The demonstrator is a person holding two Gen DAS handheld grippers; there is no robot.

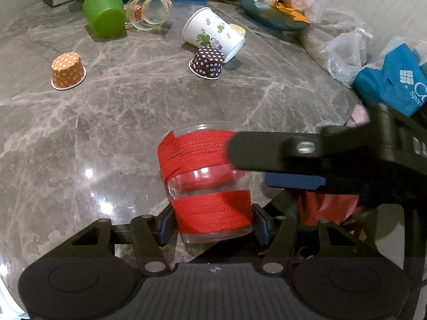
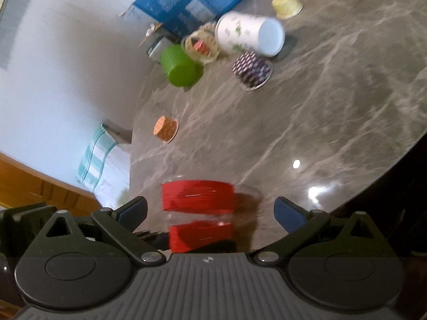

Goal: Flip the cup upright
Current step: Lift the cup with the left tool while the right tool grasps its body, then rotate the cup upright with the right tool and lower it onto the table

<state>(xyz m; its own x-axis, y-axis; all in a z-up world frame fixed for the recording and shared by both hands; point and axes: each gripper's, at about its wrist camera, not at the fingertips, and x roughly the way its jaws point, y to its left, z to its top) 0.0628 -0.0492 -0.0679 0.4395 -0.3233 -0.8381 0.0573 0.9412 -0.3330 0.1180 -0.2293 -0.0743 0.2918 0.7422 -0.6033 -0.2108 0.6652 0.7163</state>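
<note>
A clear plastic cup with red tape bands [image 1: 208,181] is held by my left gripper [image 1: 213,225], whose blue pads press on both sides of its near end. My right gripper [image 1: 277,160] reaches in from the right, one finger over the cup's upper red band. In the right wrist view the same cup [image 2: 198,208] sits between the spread fingers of the right gripper [image 2: 210,213], which is open and not touching it. The view is blurred.
On the marble table [image 1: 133,122] stand an orange dotted cup [image 1: 68,70], a dark dotted cup [image 1: 208,62] and a green cup [image 1: 105,12], upside down. A white leaf-print cup [image 1: 213,33] and a clear cup [image 1: 148,10] lie on their sides. Bags and boxes crowd the back and right.
</note>
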